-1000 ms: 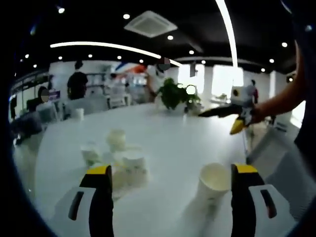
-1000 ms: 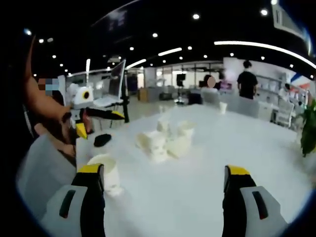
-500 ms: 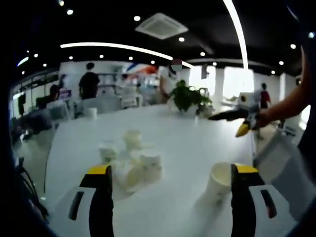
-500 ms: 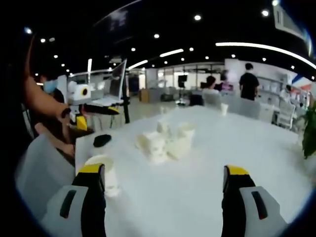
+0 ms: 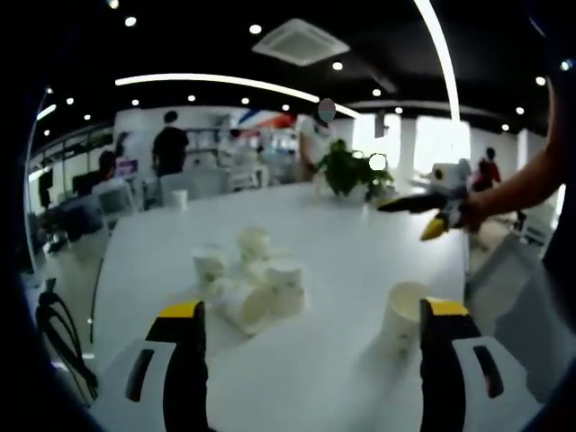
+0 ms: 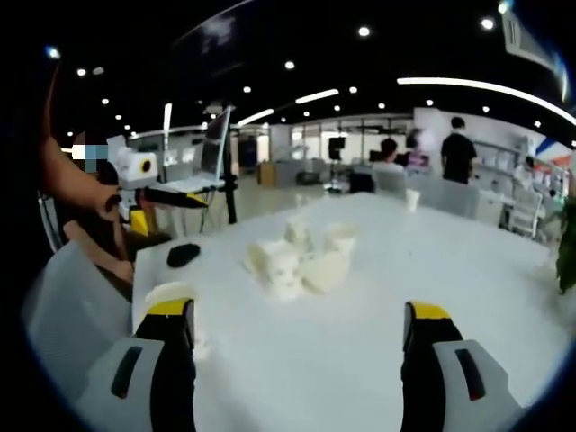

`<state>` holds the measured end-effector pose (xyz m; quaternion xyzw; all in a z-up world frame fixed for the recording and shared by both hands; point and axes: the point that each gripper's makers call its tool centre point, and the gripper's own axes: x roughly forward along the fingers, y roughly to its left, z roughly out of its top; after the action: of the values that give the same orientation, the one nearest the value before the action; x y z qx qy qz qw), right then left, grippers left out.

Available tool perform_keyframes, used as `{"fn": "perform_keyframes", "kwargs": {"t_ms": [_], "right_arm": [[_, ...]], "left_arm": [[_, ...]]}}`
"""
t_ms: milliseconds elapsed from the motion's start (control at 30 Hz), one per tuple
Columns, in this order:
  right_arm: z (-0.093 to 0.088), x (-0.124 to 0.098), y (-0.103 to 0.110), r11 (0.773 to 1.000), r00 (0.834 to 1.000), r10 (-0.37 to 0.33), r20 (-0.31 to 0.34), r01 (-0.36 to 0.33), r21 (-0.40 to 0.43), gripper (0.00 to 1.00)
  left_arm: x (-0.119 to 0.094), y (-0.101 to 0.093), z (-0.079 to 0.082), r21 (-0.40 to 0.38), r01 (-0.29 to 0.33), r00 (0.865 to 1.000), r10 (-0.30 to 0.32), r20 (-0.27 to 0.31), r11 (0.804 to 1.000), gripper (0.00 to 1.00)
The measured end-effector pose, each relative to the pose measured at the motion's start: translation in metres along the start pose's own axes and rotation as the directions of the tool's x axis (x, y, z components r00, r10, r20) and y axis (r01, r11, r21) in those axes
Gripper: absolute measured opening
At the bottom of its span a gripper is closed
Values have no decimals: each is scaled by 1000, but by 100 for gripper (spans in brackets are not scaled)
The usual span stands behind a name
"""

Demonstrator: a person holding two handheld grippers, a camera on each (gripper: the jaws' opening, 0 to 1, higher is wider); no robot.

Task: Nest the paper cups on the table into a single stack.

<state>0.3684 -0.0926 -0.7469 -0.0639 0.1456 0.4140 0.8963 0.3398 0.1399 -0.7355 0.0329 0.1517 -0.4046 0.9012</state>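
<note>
While both grippers gape, lone cup beside left fingers (upright), cup cluster ahead

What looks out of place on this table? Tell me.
The paper cups sit in a jumbled cluster mid-table rather than standing apart: some stand upright, and at least one lies tipped on its side against the others. One lone cup stands upright apart from them, near the table's edge. Nothing looks spilled.

An open-plan office or showroom: a long white desk under a dark ceiling with recessed spotlights, curved light strips and an air-conditioning vent; people stand among distant workstations; a potted plant sits nearby.
</note>
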Motion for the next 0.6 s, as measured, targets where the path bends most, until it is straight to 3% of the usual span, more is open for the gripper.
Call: {"fn": "perform_keyframes", "kwargs": {"t_ms": [600], "right_arm": [[-12,46,0,997,997,75,-20,-75,-12,87]], "left_arm": [[-2,4,4,0,-19,1000,19,-4,1000,98]]}}
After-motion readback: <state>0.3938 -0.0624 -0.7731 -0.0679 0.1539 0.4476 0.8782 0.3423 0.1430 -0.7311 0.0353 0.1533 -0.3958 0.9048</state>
